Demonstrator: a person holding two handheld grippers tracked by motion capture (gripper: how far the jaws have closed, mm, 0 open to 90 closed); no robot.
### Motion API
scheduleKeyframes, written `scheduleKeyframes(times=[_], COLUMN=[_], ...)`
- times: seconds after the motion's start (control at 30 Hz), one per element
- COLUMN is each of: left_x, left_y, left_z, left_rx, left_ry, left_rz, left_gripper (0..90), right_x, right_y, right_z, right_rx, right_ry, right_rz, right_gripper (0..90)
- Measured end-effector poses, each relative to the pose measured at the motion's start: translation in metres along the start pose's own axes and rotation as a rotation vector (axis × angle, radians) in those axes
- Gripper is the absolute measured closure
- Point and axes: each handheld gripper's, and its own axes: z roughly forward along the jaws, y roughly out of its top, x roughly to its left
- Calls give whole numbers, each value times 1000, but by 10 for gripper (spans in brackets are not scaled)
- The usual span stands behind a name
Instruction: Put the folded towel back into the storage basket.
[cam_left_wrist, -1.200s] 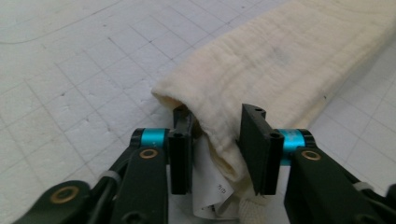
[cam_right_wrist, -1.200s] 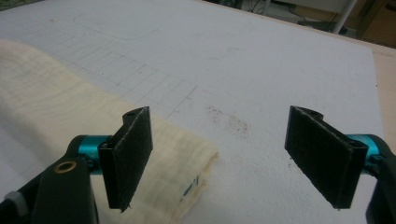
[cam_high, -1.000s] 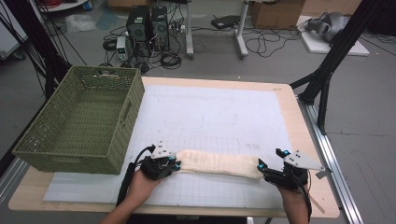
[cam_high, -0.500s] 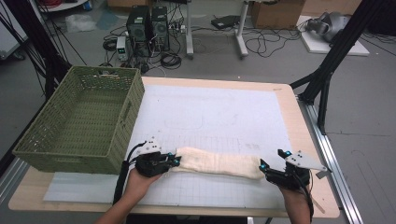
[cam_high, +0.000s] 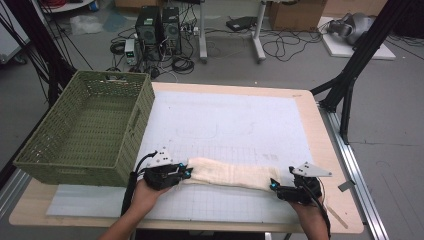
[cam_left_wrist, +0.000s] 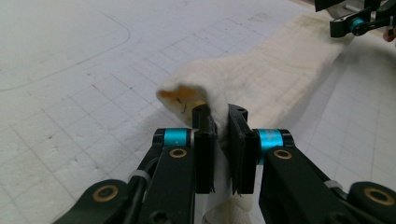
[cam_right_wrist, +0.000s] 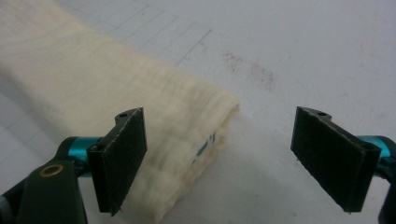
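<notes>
The cream, folded cloth strip (cam_high: 227, 173) lies along the near edge of the white gridded surface (cam_high: 240, 125), with an empty green woven basket (cam_high: 87, 127) standing at its left. The left gripper (cam_high: 186, 172), held low and level, is clamped on the cloth's left end. The right gripper (cam_high: 272, 186) rests at the right end, jaws spread wide.

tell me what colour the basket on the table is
Olive green, woven. The basket shows best in the high view.
</notes>
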Motion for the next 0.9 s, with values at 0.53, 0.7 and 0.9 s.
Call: scheduleKeyframes(times=[0.53,0.7,0.9], left_x=[1,2,1], left_y=[-5,-4,-1], left_z=[0,-3,-9], left_rx=[21,12,-22], left_ry=[-5,3,9], left_rz=[72,25,23], left_gripper=[809,810,810], right_x=[0,4,5], right_y=[-2,1,5], right_z=[9,9,7], right_rx=[80,88,61], right_ry=[186,188,168], right_rz=[74,39,-30], right_gripper=[740,777,787])
